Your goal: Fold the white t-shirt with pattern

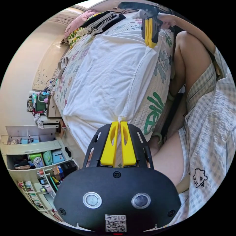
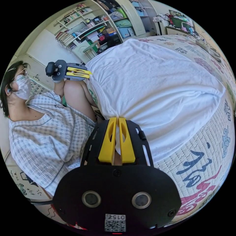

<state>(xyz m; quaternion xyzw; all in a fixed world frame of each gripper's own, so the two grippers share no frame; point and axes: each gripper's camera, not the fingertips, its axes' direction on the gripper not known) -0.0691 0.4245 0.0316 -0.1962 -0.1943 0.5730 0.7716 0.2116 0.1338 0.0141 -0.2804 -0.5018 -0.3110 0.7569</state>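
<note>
Each camera rides close behind its own jaws at the bed's (image 1: 157, 108) near edge, facing along it toward the other — both share the white t-shirt (image 2: 157, 81) and the person (image 2: 44, 127).

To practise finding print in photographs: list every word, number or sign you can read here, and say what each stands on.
None can be quoted with certainty.
Quilt: large brush-style characters, warped and cut off; unreadable.
Sticker on the black housing: too small.
Wall chart: numbers, blurred.
Book spines: too small.
White t-shirt: no print on the side showing.
</note>
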